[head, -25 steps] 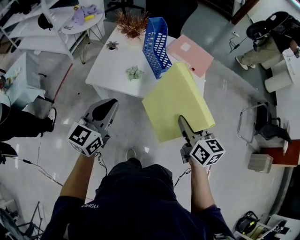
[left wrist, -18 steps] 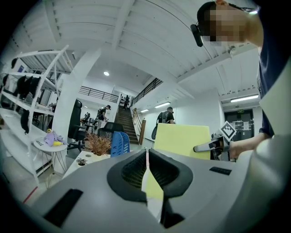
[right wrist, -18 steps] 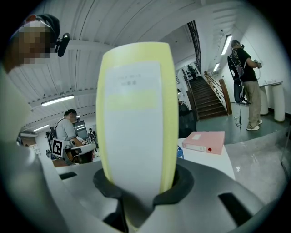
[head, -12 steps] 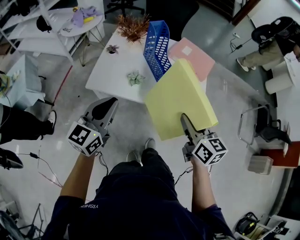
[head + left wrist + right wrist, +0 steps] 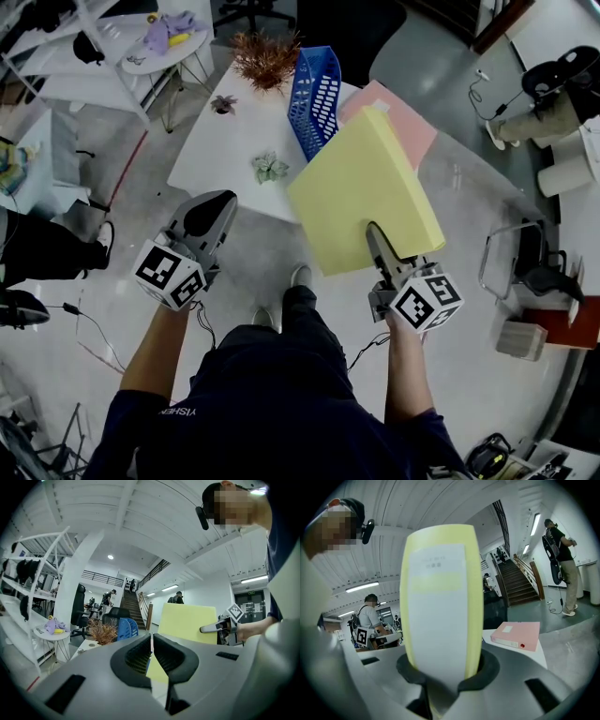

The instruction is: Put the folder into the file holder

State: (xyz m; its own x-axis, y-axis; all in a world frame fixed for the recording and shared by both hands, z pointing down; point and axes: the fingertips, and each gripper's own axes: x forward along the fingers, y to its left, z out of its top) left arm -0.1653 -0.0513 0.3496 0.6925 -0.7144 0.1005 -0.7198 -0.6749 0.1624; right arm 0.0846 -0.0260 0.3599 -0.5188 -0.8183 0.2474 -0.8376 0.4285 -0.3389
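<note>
Right tool (image 5: 373,231) is clamped on the bottom edge of a thick yellow box folder (image 5: 361,197). In the right gripper view both pads of the tool (image 5: 440,670) press on the folder's white-labelled spine (image 5: 440,602), which stands straight up between them. So the folder is up in the air, held out in front of the person, and in the head view it hangs over the near right corner of the white surface (image 5: 220,141).

Left tool (image 5: 214,204) has nothing in it. Its jaws are pressed together with just a thin seam showing in the left gripper view (image 5: 151,651), and it's held over the floor short of the surface's near edge, well apart from the folder.

The blue mesh plastic file holder (image 5: 314,94) stands on the surface toward the far edge, just beyond the yellow folder's top corner in the head view. I can't tell if they're touching.

A flat pink box folder (image 5: 412,127) lies along the right edge, partly hidden behind the yellow one. There's also a spiky brown dried plant (image 5: 265,54) at the far edge, a little green succulent (image 5: 270,169) near the middle, and another tiny potted plant (image 5: 223,103) toward the left edge.
</note>
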